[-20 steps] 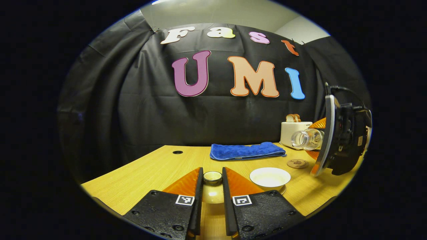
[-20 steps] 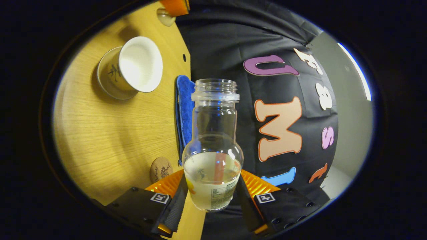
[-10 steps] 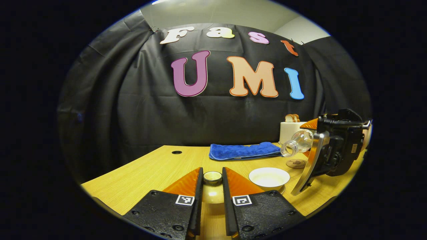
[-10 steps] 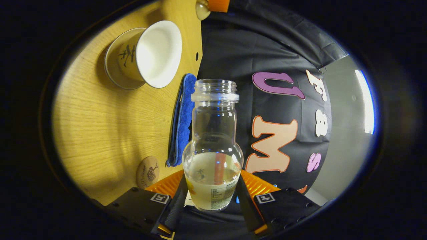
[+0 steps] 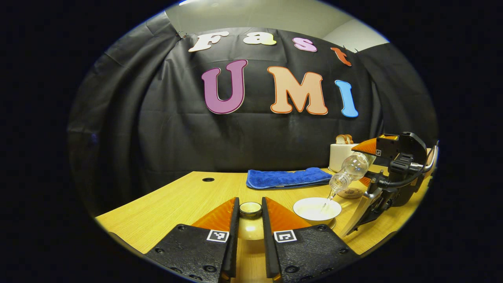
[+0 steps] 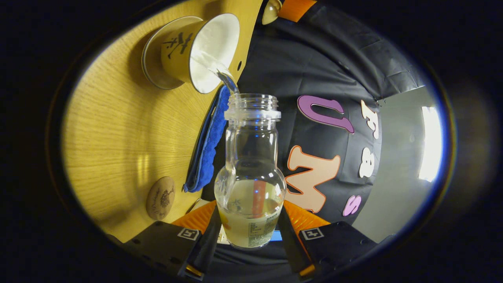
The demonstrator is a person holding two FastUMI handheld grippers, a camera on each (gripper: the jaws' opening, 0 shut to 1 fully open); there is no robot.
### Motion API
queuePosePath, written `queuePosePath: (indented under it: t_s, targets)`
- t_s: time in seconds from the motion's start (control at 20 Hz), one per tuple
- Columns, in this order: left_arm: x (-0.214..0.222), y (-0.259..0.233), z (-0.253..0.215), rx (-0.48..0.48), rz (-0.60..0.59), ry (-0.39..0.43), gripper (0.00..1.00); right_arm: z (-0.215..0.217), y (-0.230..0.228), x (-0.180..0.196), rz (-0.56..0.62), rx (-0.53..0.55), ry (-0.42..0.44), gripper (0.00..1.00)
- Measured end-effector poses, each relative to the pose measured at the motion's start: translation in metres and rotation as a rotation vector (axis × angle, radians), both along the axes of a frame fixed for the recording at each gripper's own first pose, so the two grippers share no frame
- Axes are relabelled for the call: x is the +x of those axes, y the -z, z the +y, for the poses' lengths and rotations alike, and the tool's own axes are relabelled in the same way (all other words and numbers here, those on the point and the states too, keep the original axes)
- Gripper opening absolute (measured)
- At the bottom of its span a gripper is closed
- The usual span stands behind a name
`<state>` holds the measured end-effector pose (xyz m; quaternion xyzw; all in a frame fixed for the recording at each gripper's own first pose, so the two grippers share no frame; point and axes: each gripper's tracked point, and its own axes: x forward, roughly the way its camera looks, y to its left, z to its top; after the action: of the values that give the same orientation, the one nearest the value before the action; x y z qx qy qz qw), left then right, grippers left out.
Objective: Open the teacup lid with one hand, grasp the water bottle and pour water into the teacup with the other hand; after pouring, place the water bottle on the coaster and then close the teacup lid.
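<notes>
My left gripper [image 5: 250, 208] is shut on the dark knob of the cream teacup lid [image 5: 251, 231], held to the left of the cup. The white teacup [image 5: 316, 208] stands uncovered on its saucer. In the right gripper view, my right gripper [image 6: 251, 212] is shut on the belly of a clear water bottle [image 6: 251, 157] with no cap. The bottle [image 5: 351, 169] is tipped mouth-down towards the cup, and a thin stream of water [image 6: 227, 80] runs from its mouth into the teacup [image 6: 196, 49]. A round cork coaster [image 6: 160, 197] lies on the table beyond the cup.
A folded blue towel [image 5: 289, 177] lies along the back of the wooden table [image 5: 177, 200]. A white toaster [image 5: 341, 155] with bread in it stands at the back right. The table has a small round hole [image 5: 208, 179] at the back left.
The right gripper has tipped the bottle further and brought its mouth down over the cup, and water now flows. The left gripper with the lid has held still.
</notes>
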<state>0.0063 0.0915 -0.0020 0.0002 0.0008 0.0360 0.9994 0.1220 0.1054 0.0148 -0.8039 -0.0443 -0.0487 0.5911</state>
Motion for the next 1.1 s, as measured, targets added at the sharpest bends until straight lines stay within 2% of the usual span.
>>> queuePosePath:
  t_s: [0.25, 0.65, 1.1]
  targets:
    - [0.001, -0.001, 0.000, 0.001, -0.001, 0.000, 0.27, 0.001, -0.029, 0.007, -0.064, -0.021, -0.021, 0.80]
    - [0.000, 0.000, 0.000, 0.000, -0.001, 0.000, 0.27, 0.014, -0.044, 0.001, -0.165, -0.110, -0.070, 0.80]
    - [0.001, 0.000, 0.000, 0.000, -0.001, 0.000, 0.27, 0.033, -0.039, 0.000, -0.166, -0.186, -0.119, 0.77]
